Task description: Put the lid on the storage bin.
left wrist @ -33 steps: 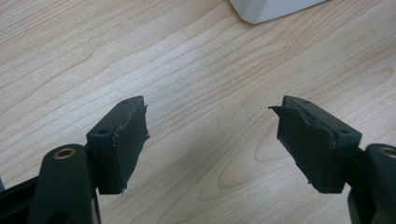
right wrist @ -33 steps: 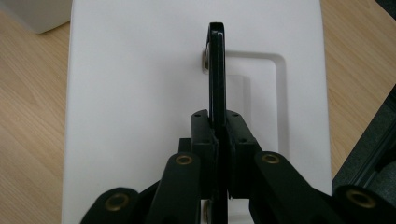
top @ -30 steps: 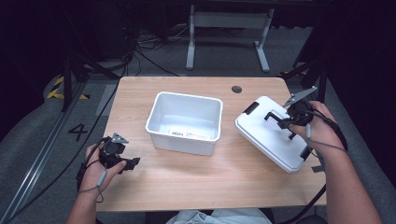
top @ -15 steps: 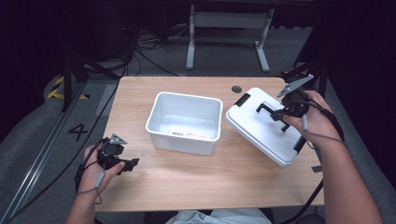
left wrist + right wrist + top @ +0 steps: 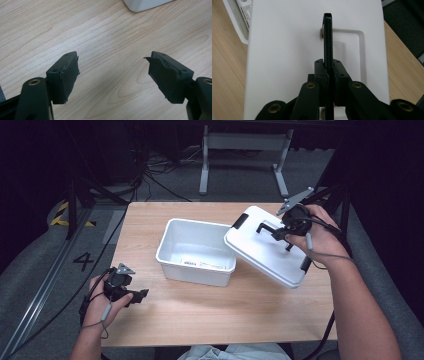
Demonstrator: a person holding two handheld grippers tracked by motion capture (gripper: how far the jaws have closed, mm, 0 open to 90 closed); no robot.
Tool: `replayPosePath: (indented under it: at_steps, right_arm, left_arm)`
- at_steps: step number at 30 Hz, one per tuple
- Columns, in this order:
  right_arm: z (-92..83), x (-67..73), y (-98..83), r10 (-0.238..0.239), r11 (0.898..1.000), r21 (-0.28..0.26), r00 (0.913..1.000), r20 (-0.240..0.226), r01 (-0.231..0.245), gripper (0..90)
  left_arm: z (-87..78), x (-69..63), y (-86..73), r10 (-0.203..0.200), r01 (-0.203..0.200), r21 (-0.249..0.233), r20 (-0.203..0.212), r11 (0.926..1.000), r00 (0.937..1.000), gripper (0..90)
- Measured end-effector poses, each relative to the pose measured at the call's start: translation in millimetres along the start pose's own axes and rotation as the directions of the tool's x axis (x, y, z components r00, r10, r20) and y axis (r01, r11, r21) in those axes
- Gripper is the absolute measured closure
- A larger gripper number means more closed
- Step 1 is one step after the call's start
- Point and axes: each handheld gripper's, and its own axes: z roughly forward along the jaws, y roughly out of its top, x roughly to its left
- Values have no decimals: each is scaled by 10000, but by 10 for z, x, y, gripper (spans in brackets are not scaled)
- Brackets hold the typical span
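Note:
A white open bin stands mid-table. My right gripper is shut on the black handle of a white lid, which hangs tilted with its left edge over the bin's right rim. In the right gripper view the lid lies under the jaws, which pinch the thin handle upright. Black clips sit on the lid's ends. My left gripper rests low over the table's front left, open, with bare wood between its jaws.
The wooden table has free room in front of the bin and at its left. A label lies inside the bin. Beyond the table's far edge stand a metal frame and cables on a grey floor.
My right gripper has carried the lid up and leftward, from the table's right side toward the bin; it now overlaps the bin's right rim. The left gripper has stayed put.

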Motion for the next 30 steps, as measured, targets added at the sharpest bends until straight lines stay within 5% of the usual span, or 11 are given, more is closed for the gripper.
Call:
replayPosePath:
  at_steps: [20, 30]
  right_arm:
    - [177, 258, 684, -1278, 9914, -354, 9899, -605, 1259, 850]
    - [347, 408, 1007, -2032, 9788, -455, 9745, -954, 1997, 850]
  left_arm:
    - [2, 17, 11, -96, 97, -22, 177, 10000, 9998, 253]
    - [2, 21, 9, 0, 0, -12, 133, 10000, 9999, 253]
